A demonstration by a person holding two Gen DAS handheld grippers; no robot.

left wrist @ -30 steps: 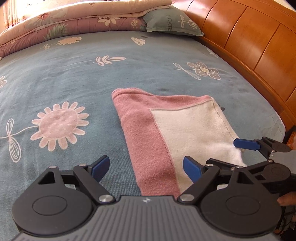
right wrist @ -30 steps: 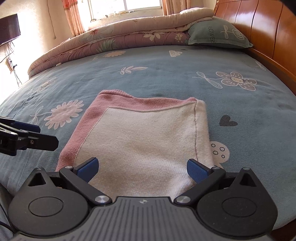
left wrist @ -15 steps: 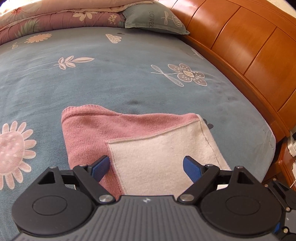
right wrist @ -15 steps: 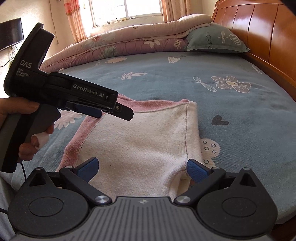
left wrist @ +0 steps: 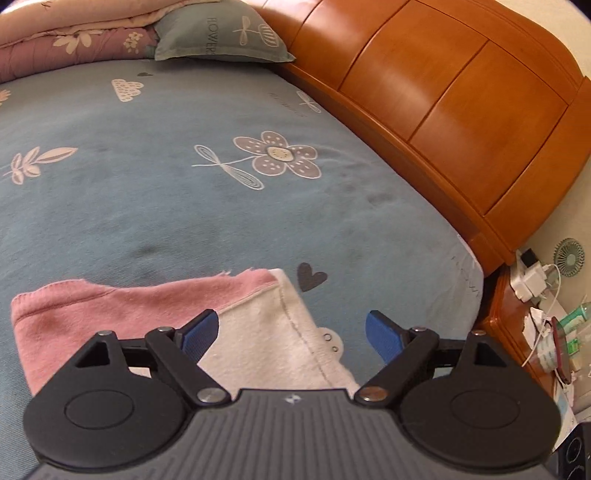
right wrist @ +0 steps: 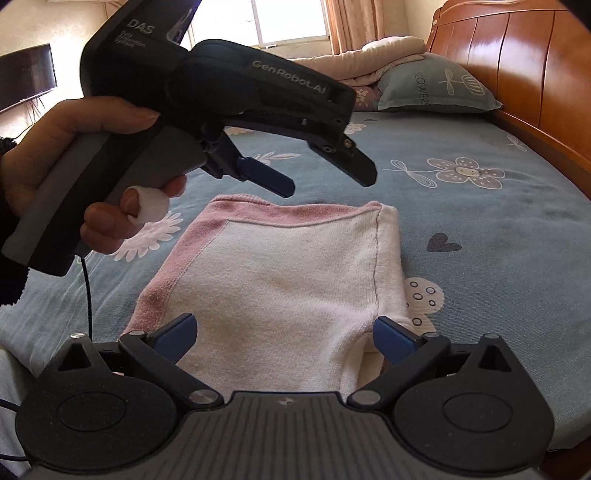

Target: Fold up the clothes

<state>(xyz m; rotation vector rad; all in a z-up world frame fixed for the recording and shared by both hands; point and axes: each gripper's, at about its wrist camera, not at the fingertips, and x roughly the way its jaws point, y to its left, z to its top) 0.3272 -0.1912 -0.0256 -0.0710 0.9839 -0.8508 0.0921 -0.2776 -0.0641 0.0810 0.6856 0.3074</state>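
A folded pink and white garment (right wrist: pixel 280 273) lies flat on the blue flowered bed; it also shows in the left wrist view (left wrist: pixel 255 332). My left gripper (left wrist: pixel 291 332) is open and empty, held above the garment's far right corner. In the right wrist view the left gripper (right wrist: pixel 325 177) hovers over the garment's far edge, jaws apart. My right gripper (right wrist: pixel 284 338) is open and empty, low at the garment's near edge, with the white cloth between its blue pads.
A wooden headboard (left wrist: pixel 461 110) runs along the right. A grey-green pillow (right wrist: pixel 432 88) and folded quilts (left wrist: pixel 74 33) lie at the far end. A cluttered bedside table (left wrist: pixel 543 325) stands off the bed's right corner.
My left gripper has swung right and up, from beside the garment's left side to above its far right corner. The right gripper and the garment have hardly moved.
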